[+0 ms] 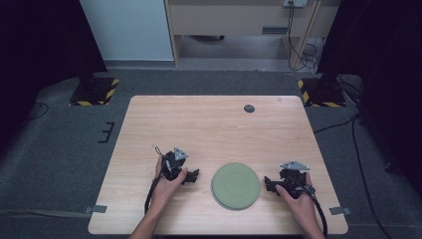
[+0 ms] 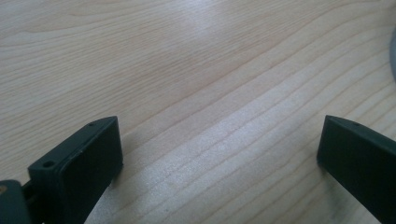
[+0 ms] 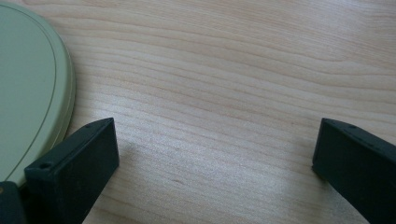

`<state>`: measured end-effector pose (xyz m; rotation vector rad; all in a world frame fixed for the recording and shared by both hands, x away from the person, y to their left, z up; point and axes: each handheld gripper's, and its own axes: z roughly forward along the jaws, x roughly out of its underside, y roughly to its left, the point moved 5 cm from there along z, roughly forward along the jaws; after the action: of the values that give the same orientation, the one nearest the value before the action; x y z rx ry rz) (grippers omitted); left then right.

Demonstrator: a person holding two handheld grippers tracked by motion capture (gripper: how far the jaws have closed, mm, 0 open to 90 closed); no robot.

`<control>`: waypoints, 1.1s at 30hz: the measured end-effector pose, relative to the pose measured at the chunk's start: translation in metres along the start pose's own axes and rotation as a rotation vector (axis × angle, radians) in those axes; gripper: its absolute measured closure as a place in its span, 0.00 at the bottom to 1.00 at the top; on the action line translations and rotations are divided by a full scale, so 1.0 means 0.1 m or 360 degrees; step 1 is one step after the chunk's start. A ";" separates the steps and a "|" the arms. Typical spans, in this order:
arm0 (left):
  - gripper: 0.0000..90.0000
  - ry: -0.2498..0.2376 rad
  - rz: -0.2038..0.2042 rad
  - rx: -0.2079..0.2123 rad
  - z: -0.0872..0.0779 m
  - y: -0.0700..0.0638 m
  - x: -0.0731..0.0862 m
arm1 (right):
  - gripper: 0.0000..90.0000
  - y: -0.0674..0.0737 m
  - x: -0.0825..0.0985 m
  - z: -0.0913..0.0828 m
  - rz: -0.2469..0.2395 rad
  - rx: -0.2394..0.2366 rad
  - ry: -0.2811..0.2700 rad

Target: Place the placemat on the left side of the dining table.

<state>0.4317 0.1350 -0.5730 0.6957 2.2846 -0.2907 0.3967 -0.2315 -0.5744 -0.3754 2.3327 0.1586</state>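
A: Green plate [image 1: 235,185] sits on the wooden desk [image 1: 214,124], near the front edge, between both hands.
B: Left gripper [image 1: 191,176]?
A: Just left of the plate, low over the desk, jaws spread wide, nothing between them but bare wood.
B: Right gripper [image 1: 268,183]?
A: Just right of the plate, jaws wide apart too, holding nothing. Right gripper view has the plate rim beside one jaw; can't tell if touching.

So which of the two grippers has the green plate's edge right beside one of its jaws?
The right gripper: in its own view the green plate runs beside one jaw. The left gripper sees mostly bare table.
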 end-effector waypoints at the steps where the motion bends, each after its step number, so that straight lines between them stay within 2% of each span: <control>1: 0.00 0.0004 0.0011 0.0002 0.00 0.00 0.00 | 0.01 0.00 0.00 0.00 0.0004 -0.0002 0.0002; 10: 0.03 -0.0032 0.0051 0.0014 -0.05 -0.05 0.03 | 0.01 -0.02 -0.01 0.01 -0.0032 -0.0024 0.0000; 12: 0.03 -0.0068 0.0053 0.0033 -0.09 -0.09 0.04 | 0.03 -0.02 0.00 0.00 -0.0039 -0.0036 -0.0001; 15: 0.03 -0.0103 0.0065 0.0059 -0.14 -0.15 0.03 | 0.05 -0.08 0.00 -0.06 0.0003 -0.0032 0.0001; 19: 0.03 -0.0147 0.0062 0.0108 -0.20 -0.23 0.01 | 0.05 -0.14 -0.02 -0.19 0.0021 -0.0074 -0.0087; 23: 0.04 -0.0168 0.0074 0.0150 -0.28 -0.29 0.02 | 0.05 -0.14 -0.02 -0.25 0.0021 -0.0122 -0.0121; 27: 0.04 -0.0175 0.0114 0.0152 -0.31 -0.30 0.04 | 0.05 -0.09 0.00 -0.26 0.0019 -0.0169 -0.0130; 32: 0.04 -0.0167 0.0158 0.0171 -0.35 -0.36 0.04 | 0.05 0.09 0.03 -0.28 -0.0094 -0.0209 -0.0116; 33: 0.04 -0.0167 0.0158 0.0171 -0.35 -0.36 0.04 | 0.05 0.09 0.03 -0.28 -0.0094 -0.0209 -0.0116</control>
<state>0.3889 0.1204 -0.5509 0.8267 2.1400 -0.3956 0.3728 -0.2295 -0.5571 -0.4952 2.2431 0.2929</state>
